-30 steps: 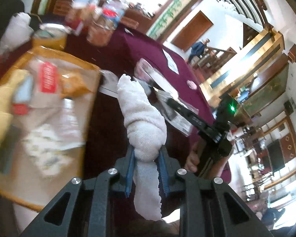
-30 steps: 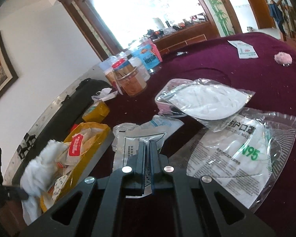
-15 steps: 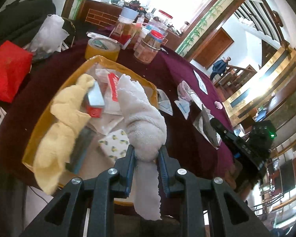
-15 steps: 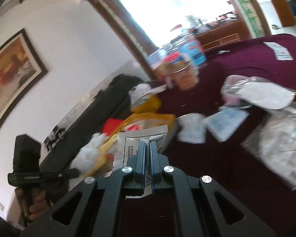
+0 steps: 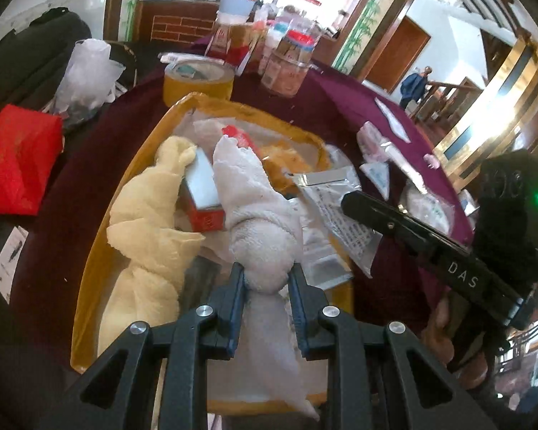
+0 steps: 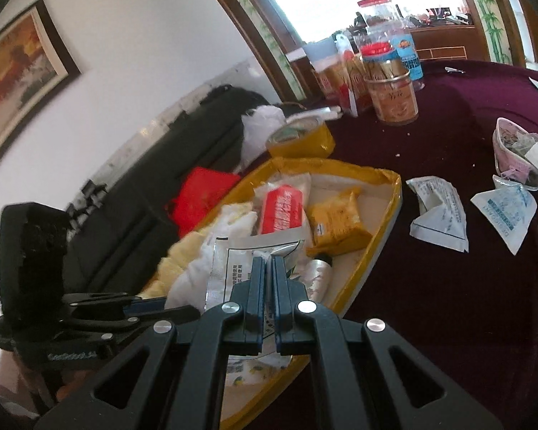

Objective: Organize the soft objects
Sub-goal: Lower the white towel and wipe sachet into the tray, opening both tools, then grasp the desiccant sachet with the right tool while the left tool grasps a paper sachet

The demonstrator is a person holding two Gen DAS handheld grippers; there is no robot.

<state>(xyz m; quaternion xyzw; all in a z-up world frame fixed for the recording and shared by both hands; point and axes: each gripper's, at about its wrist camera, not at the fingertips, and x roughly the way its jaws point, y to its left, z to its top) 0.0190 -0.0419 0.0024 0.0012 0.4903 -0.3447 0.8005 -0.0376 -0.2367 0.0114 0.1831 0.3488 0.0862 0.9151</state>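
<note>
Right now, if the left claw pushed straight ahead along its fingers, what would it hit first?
Probably the red-and-silver box in the yellow tray, just past the knotted white towel that the left claw holds; depth is unclear.

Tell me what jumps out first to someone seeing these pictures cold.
The knotted white towel pinched in the left gripper fills the middle, held above the yellow tray. The right gripper is shut on a flat printed packet over that tray, where a yellow towel already lies.
</note>
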